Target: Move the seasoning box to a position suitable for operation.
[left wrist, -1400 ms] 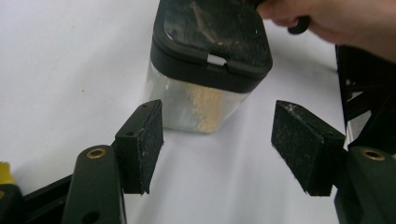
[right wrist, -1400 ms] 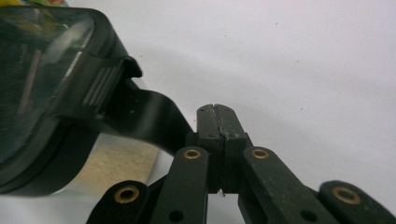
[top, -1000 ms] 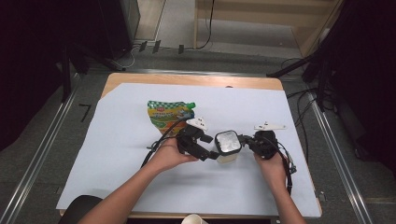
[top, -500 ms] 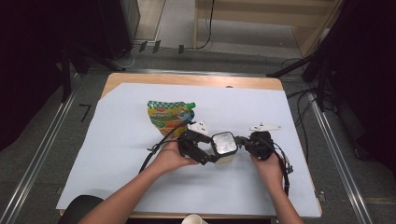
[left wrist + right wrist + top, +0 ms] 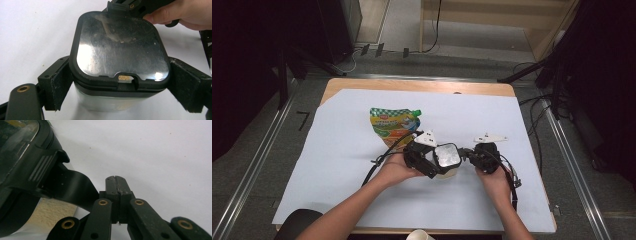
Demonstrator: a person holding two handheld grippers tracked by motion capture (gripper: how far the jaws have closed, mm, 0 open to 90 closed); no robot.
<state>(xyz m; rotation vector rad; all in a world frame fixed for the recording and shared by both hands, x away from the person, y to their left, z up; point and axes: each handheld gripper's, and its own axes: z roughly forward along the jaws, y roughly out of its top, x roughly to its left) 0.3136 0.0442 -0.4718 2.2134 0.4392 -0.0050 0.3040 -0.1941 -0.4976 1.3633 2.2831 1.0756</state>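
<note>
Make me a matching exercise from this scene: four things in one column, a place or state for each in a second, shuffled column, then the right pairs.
Things:
1. container
2. pouch
3. left gripper
4. right gripper

Places or states:
A. jaws pressed together, nothing between them
B. lies flat on the white sheet, behind the hands
C. jaws stand on either side of the container
D. stands upright, black-rimmed lid on top

Pairs: 1-D, 2-B, 3-C, 4-A

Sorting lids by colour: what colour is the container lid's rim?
Black rim, clearest in the left gripper view.
</note>
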